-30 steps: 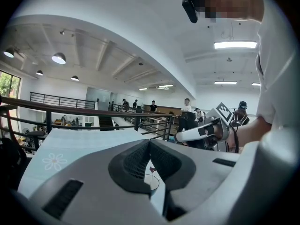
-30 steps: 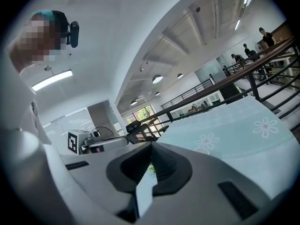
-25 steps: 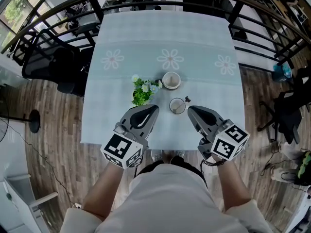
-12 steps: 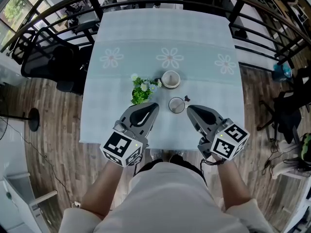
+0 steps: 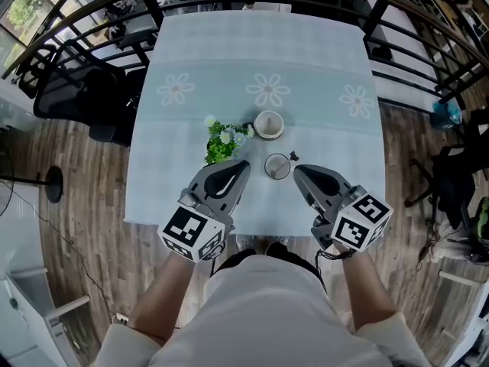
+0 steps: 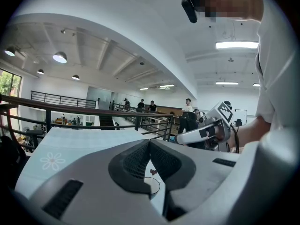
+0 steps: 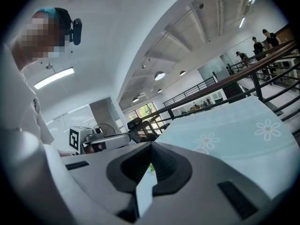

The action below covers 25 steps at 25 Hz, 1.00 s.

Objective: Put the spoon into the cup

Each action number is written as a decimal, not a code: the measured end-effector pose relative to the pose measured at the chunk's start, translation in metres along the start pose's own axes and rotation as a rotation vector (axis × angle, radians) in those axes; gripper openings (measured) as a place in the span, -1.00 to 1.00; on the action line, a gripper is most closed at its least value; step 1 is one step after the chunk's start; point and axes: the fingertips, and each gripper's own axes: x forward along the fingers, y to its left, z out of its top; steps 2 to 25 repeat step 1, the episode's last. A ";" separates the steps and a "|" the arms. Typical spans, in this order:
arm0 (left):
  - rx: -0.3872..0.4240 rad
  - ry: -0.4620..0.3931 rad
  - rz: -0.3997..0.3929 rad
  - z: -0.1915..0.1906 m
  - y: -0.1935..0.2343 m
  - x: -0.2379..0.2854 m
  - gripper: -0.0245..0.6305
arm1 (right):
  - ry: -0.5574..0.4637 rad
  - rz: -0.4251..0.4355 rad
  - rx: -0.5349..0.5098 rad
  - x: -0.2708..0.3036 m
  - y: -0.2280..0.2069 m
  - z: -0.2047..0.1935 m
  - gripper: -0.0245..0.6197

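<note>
Between left hand-held gripper (image 5: 244, 166) and right hand-held gripper (image 5: 297, 170), both closed, empty, cup (image 5: 278, 167) with spoon (image 5: 294, 157).

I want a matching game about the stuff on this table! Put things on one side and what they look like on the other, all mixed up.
Things:
1. plant
2. white cup
3. clear glass
4. left gripper

What they look like:
A. see-through
B. shut, holding nothing
C. green with little white flowers
D. white, just right of the plant

Pairs: 1-C, 2-D, 3-A, 4-B
</note>
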 end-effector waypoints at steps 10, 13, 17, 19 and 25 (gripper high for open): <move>-0.001 -0.001 0.002 0.000 0.000 0.001 -0.86 | 0.000 0.001 -0.001 0.000 -0.001 0.001 -0.85; -0.001 -0.001 0.002 0.000 0.000 0.001 -0.86 | 0.000 0.001 -0.001 0.000 -0.001 0.001 -0.85; -0.001 -0.001 0.002 0.000 0.000 0.001 -0.86 | 0.000 0.001 -0.001 0.000 -0.001 0.001 -0.85; -0.001 -0.001 0.002 0.000 0.000 0.001 -0.86 | 0.000 0.001 -0.001 0.000 -0.001 0.001 -0.85; -0.001 -0.001 0.002 0.000 0.000 0.001 -0.86 | 0.000 0.001 -0.001 0.000 -0.001 0.001 -0.85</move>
